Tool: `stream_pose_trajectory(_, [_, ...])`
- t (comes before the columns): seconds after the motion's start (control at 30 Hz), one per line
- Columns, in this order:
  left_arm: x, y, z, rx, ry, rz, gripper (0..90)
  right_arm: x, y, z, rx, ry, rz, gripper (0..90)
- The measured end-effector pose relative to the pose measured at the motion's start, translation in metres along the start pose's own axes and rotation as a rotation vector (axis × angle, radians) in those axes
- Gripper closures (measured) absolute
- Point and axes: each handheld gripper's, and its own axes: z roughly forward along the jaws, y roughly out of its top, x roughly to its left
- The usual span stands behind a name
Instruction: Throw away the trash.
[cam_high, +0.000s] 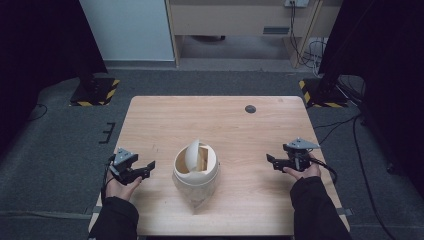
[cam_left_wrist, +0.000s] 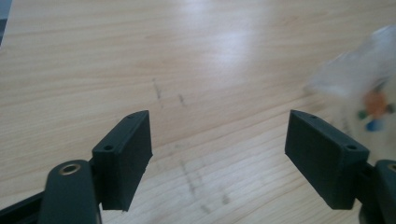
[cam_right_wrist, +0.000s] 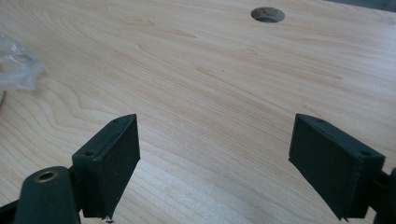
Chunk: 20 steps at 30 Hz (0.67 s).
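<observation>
A small cream bin (cam_high: 196, 167) with a swing lid tipped on edge stands in the middle of the wooden table (cam_high: 225, 120), with a clear plastic bag around its base. To its left, my left gripper (cam_high: 149, 168) is open near the tabletop with nothing between its jaws. The left gripper view has its jaws (cam_left_wrist: 219, 135) apart over bare wood, with blurred clear plastic (cam_left_wrist: 359, 74) at the right. To the right of the bin, my right gripper (cam_high: 271, 161) is open and empty too. Its own view has the jaws (cam_right_wrist: 215, 140) spread over wood, with clear plastic (cam_right_wrist: 16, 63) at the left edge.
A round cable hole (cam_high: 250, 109) sits near the table's far edge, and appears as a cable hole (cam_right_wrist: 267, 14) in the right gripper view. Grey carpet surrounds the table, with stand bases marked in yellow and black at the far left and right.
</observation>
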Motion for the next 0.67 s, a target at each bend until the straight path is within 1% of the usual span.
stream_pose_trajectory(0.03, [0.002,-0.001,0.002,0.021,0.006,-0.001,21.4,0.0,-0.001,0.0,0.005,-0.005,0.005,15.7])
stream_pose_trajectory(0.07, [0.002,-0.001,0.002,0.021,0.006,-0.001,20.7,0.0,-0.001,0.0,0.005,-0.005,0.005,15.7])
stream_pose_trajectory(0.1, [0.003,-0.004,0.006,0.044,0.009,0.002,20.7,-0.002,-0.002,0.001,0.013,-0.012,0.008,15.3])
stream_pose_trajectory(0.13, [0.003,-0.004,0.008,0.055,0.009,0.007,20.3,-0.003,-0.002,0.002,0.018,-0.012,0.009,15.2])
stream_pose_trajectory(0.17, [0.003,-0.004,0.008,0.055,0.009,0.007,19.5,-0.003,-0.002,0.002,0.018,-0.012,0.009,15.2])
stream_pose_trajectory(0.33, [0.001,-0.007,0.014,0.101,0.02,0.061,17.9,-0.008,-0.007,0.005,0.047,-0.032,0.015,14.2])
stream_pose_trajectory(0.37, [0.001,-0.008,0.016,0.115,0.025,0.076,17.8,-0.011,-0.009,0.007,0.059,-0.039,0.023,13.4])
stream_pose_trajectory(0.43, [0.001,-0.009,0.018,0.133,0.03,0.091,17.5,-0.012,-0.01,0.007,0.063,-0.045,0.031,13.2])
stream_pose_trajectory(0.5, [0.001,-0.01,0.02,0.146,0.035,0.095,16.9,-0.016,-0.013,0.008,0.078,-0.059,0.035,12.6])
stream_pose_trajectory(0.53, [0.002,-0.011,0.021,0.152,0.035,0.097,16.9,-0.016,-0.013,0.008,0.078,-0.059,0.035,12.6])
stream_pose_trajectory(0.57, [0.003,-0.013,0.023,0.166,0.039,0.102,16.3,-0.018,-0.014,0.009,0.089,-0.066,0.037,12.4])
stream_pose_trajectory(0.6, [0.003,-0.013,0.023,0.166,0.039,0.102,16.0,-0.018,-0.014,0.009,0.089,-0.066,0.037,12.4])
stream_pose_trajectory(0.67, [0.004,-0.015,0.025,0.183,0.043,0.107,15.7,-0.019,-0.016,0.009,0.103,-0.075,0.042,12.2])
